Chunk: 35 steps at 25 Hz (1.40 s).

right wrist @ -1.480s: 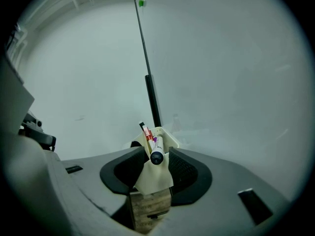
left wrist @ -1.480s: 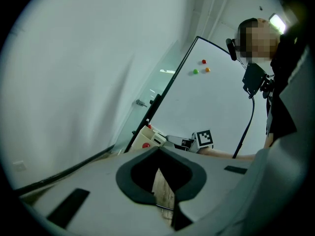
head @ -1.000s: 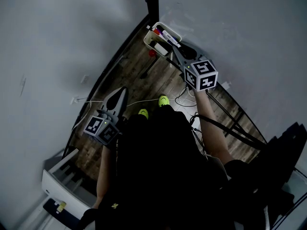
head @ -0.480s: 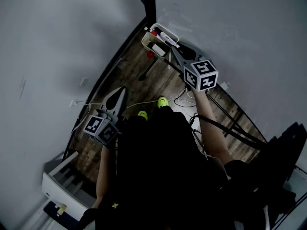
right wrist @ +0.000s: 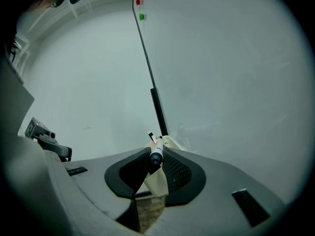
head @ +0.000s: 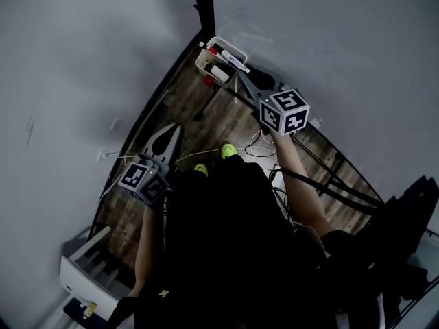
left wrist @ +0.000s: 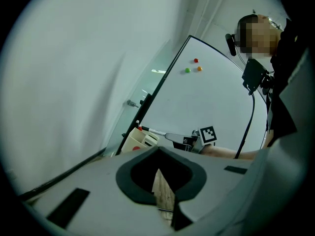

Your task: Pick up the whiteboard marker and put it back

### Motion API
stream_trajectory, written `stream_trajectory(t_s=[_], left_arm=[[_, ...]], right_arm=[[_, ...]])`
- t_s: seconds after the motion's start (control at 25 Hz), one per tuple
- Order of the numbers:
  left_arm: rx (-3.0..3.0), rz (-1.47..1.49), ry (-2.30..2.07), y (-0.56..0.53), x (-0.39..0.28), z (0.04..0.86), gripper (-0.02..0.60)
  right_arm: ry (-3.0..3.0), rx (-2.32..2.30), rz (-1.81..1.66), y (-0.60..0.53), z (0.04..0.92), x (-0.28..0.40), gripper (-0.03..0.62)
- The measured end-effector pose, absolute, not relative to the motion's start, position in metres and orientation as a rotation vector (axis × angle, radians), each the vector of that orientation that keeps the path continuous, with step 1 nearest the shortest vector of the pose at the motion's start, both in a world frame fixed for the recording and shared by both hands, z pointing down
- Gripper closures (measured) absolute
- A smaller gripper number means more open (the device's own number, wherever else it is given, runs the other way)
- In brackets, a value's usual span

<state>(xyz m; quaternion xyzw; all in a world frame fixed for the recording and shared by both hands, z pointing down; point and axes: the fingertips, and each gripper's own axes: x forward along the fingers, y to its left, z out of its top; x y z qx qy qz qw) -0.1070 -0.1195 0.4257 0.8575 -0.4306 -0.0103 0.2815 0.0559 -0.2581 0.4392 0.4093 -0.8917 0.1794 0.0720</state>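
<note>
Reaching out from the person's body, the bare right forearm (head: 300, 184) runs nearly straight toward the whiteboard (head: 329, 40), carrying the right gripper (head: 241, 74) with its marker cube uppermost and its nose tilted a little below level. Its jaws stand at a narrow setting, pressed on the whiteboard marker (right wrist: 157, 154), which sits crosswise at their tips with its dark cap end toward the gripper's camera. In the head view the marker lies just over the near rim of the cream tray (head: 206, 59) fixed at the board's lower corner; a red-capped pen lies inside that tray. The left arm is bent and kept close to the body, well apart from the tray, and the left gripper (head: 167, 141) points forward over the wooden floor (head: 178, 108) near the wall. Its jaws meet at the tips with nothing between them.
</note>
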Motion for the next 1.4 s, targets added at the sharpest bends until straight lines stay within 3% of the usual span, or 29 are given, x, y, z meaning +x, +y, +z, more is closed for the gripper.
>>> stream_trajectory(t_s=[1.4], left_arm=[[2.492,-0.050,-0.888,-0.149,-0.038,0.415,0.549]], right_arm=[[-2.784,1.321,0.454,-0.174,0.353,0.075,0.514]])
